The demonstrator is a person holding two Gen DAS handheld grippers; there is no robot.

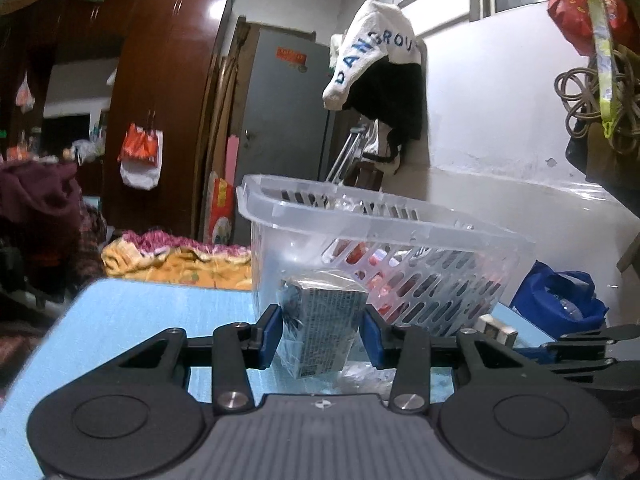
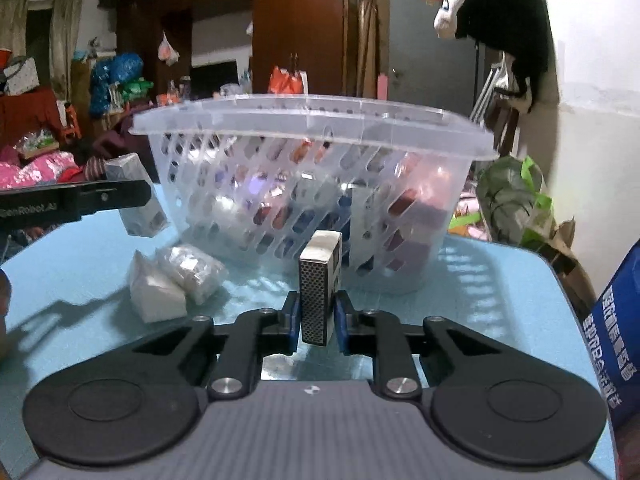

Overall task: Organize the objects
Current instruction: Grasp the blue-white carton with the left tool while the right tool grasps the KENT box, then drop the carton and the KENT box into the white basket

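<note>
Left wrist view: the left gripper (image 1: 322,334) is closed around a small carton (image 1: 320,326) wrapped in clear film, with one blue pad on each side of it. The carton is held above the blue table (image 1: 152,308) and its long axis is close to vertical, a little tilted, with the top end toward the clear plastic basket (image 1: 380,236) just behind it. The printed side of the carton faces the camera. The basket stands on the table and already contains some red and dark packages, which are seen through the slots in its wall.

In the right wrist view, the right gripper (image 2: 316,316) grasps a matchbox (image 2: 320,284) between its blue pads. The matchbox stands on its end, long axis vertical, and the dotted striking side faces the camera. It is in the air in front of the basket (image 2: 312,120), near the lower part of its wall. To the left on the table (image 2: 500,280) lie two white packets (image 2: 172,280), touching each other.
</note>
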